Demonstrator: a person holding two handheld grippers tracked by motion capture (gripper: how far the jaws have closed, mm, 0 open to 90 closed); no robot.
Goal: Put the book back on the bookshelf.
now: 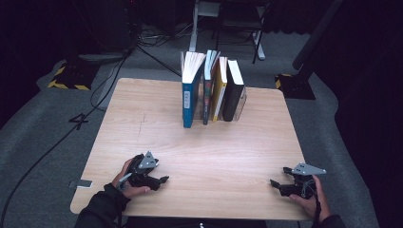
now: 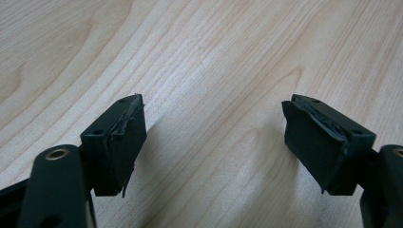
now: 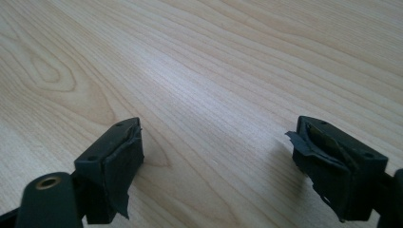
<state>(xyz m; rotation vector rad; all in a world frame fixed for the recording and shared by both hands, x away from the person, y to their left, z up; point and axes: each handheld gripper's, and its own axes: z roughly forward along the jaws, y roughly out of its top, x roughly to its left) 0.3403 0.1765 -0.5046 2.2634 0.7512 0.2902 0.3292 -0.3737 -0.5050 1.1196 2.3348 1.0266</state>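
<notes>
Between the left fingers (image 2: 119, 142) there is nothing but bare wood grain: they stand spread wide, with the torn black pads facing each other across an empty gap. The right fingers (image 3: 114, 161) are spread just as wide, again with only plain worktop between and ahead of them. Neither pair pinches or touches anything.

Moving outward, the left gripper (image 1: 161, 180) rests low at the near left of the worktop (image 1: 142, 118), held in a hand whose dark sleeve comes in from the near edge. The right gripper (image 1: 278, 184) sits low at the near right corner, its tips pointing inward toward the other.

Well beyond both sets of fingers, near the far edge and roughly midway between them, stands a row of books (image 1: 211, 90): a blue-spined one (image 1: 188, 102) at the left end, two slimmer ones, then a black one (image 1: 233, 97) at the right end. All stand upright or lean slightly, packed together, apparently against a clear support on the right.

Judging by this, either the row is already set and the hands are at rest, or handling has not begun; nothing is in hand, and any further work calls for a long reach forward.
</notes>
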